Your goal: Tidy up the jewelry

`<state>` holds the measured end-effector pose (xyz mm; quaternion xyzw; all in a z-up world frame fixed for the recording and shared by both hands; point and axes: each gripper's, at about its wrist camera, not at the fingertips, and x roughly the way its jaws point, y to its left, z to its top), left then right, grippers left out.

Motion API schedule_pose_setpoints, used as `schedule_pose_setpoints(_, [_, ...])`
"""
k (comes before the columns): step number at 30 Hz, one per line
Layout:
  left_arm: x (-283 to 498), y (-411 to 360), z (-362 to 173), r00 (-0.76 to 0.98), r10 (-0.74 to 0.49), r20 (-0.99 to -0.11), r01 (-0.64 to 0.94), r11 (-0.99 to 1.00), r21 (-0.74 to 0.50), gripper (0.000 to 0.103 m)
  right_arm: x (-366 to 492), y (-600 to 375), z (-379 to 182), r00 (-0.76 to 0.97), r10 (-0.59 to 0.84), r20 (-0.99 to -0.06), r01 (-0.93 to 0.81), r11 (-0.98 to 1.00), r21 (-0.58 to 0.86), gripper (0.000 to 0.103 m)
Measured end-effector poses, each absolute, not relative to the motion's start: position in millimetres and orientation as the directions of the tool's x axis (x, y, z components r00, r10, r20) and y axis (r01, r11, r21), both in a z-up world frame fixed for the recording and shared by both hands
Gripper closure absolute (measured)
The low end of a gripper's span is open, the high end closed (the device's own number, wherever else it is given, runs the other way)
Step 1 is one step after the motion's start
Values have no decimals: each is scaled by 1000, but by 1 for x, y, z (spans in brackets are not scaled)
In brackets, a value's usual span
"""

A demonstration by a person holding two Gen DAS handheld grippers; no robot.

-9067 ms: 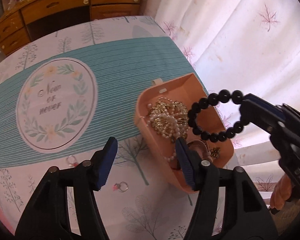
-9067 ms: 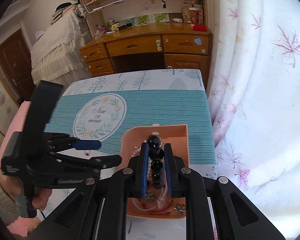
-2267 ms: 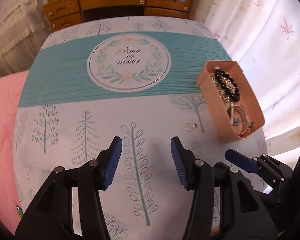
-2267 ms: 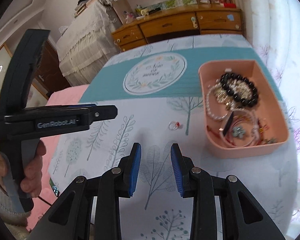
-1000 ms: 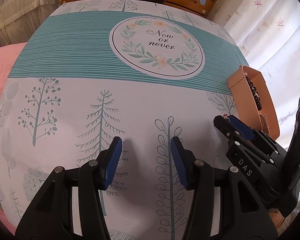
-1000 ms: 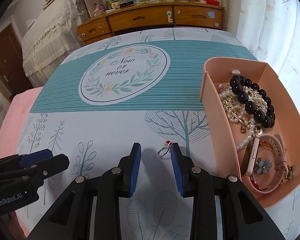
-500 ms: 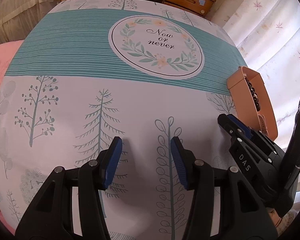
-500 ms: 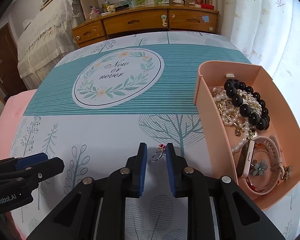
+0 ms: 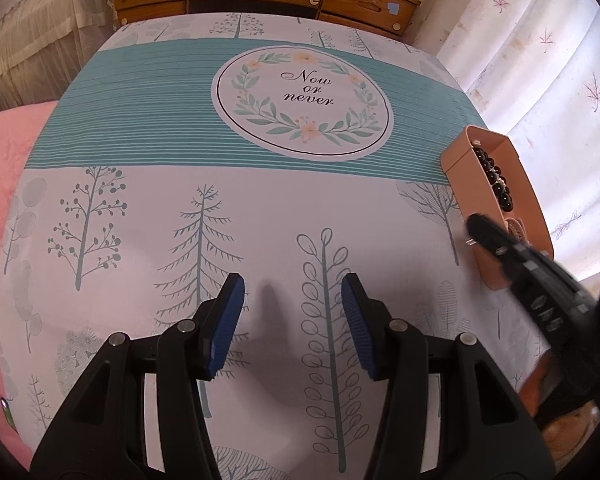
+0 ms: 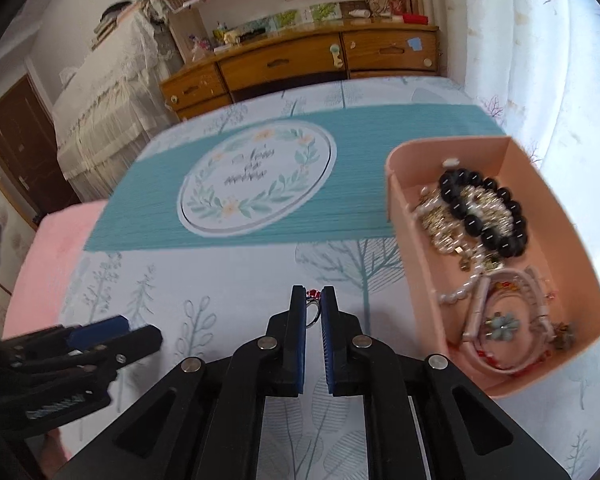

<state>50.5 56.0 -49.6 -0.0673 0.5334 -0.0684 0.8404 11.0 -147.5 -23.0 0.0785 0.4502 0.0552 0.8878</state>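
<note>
My right gripper (image 10: 313, 294) is shut on a small silver ring with a red stone (image 10: 313, 300) and holds it above the tablecloth, left of the pink tray (image 10: 396, 216). The tray holds a black bead bracelet (image 10: 482, 212), pearl and gold chains and a pink watch (image 10: 504, 312). In the left wrist view my left gripper (image 9: 292, 292) is open and empty over the cloth; the right gripper (image 9: 476, 228) appears blurred at the right beside the tray (image 9: 456, 160).
The table carries a tree-print cloth with a teal band and a "Now or never" wreath (image 9: 300, 96). A wooden desk with drawers (image 10: 300, 64) stands behind. A white curtain (image 10: 540, 60) hangs on the right, a pink cushion (image 9: 0, 152) on the left.
My right gripper closed on the ring and lifted it off the cloth, moving toward the tray. The left gripper stayed open and nearly still.
</note>
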Motion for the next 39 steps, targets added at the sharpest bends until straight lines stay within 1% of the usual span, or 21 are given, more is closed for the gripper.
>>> schedule_pose_setpoints(3, [42, 50, -43, 444, -170, -880, 59, 985, -161, 56, -1, -171, 6, 636, 163, -754, 7, 976, 217, 96])
schedule_pose_setpoints(6, [34, 43, -34, 476, -145, -867, 69, 989, -127, 56, -12, -200, 31, 677, 119, -726, 59, 975, 214, 96])
schedule_pose_setpoints(11, [22, 32, -16, 519, -130, -845, 82, 991, -102, 55, -25, -245, 53, 703, 58, -709, 140, 966, 218, 96])
schedule_pose_setpoints(13, [17, 27, -7, 542, -125, -831, 87, 992, -93, 49, -26, -259, 56, 695, 54, -717, 158, 961, 226, 96])
schedule_pose_setpoints(15, [13, 23, 3, 570, -127, -812, 89, 992, -93, 38, -27, -268, 56, 683, 67, -727, 159, 958, 238, 96])
schedule_pose_setpoints(16, [10, 22, 7, 581, -124, -805, 87, 992, -91, 35, -28, -271, 56, 678, 73, -732, 159, 957, 242, 95])
schedule_pose_setpoints(17, [8, 21, 11, 591, -120, -797, 85, 993, -87, 29, -27, -274, 56, 669, 78, -739, 157, 957, 243, 95])
schedule_pose_setpoints(18, [7, 19, 15, 599, -117, -792, 81, 993, -85, 26, -25, -275, 56, 660, 86, -746, 151, 958, 243, 93])
schedule_pose_setpoints(19, [5, 19, 18, 605, -112, -788, 76, 994, -83, 25, -25, -277, 57, 657, 87, -749, 150, 959, 242, 87])
schedule_pose_setpoints(20, [3, 18, 20, 608, -106, -787, 71, 994, -79, 24, -25, -278, 57, 657, 83, -749, 154, 958, 241, 84])
schedule_pose_setpoints(22, [0, 17, 24, 609, -95, -788, 66, 995, -69, 24, -28, -279, 61, 671, 87, -737, 157, 954, 256, 70])
schedule_pose_setpoints(29, [-16, 18, 33, 602, -93, -793, 45, 996, -83, 24, -50, -276, 83, 711, 117, -694, 112, 955, 275, 69])
schedule_pose_setpoints(39, [-51, 14, 46, 627, -67, -776, 38, 998, -55, 24, -101, -234, 98, 695, 175, -697, 7, 968, 251, 69])
